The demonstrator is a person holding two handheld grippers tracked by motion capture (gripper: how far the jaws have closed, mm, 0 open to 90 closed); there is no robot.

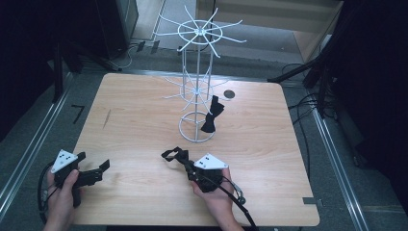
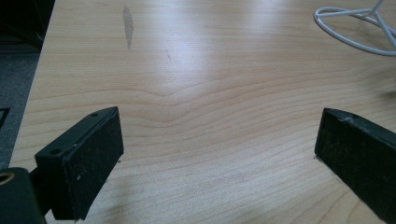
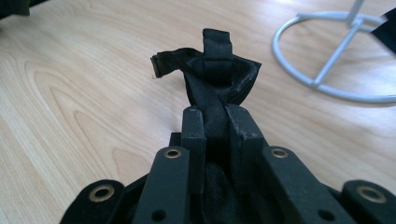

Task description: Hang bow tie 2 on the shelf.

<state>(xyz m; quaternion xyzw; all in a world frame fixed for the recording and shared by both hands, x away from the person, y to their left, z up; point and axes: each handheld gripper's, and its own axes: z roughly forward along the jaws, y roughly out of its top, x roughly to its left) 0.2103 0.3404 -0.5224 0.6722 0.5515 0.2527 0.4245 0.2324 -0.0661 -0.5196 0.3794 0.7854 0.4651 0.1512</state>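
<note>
In the high view my right gripper (image 1: 185, 163) is near the table's front middle, shut on a black bow tie (image 1: 174, 155) that sticks out past its tips toward the left. The right gripper view has the jaws (image 3: 217, 119) pinched on the tie's fabric, with the knot and strap (image 3: 217, 70) bunched just beyond them above the wood. A second black bow tie (image 1: 212, 114) hangs on the lower tier of a white wire rack (image 1: 197, 72) at the table's centre back. My left gripper (image 1: 100, 172) rests at the front left, open, with bare wood between its pads (image 2: 217, 123).
The rack's round base ring (image 1: 196, 127) stands just beyond my right gripper and shows in both gripper views (image 2: 355, 28) (image 3: 327, 56). A dark round disc (image 1: 229, 94) lies behind the rack. The wooden table (image 1: 134, 106) has a small grey streak (image 1: 107, 118) on its left half.
</note>
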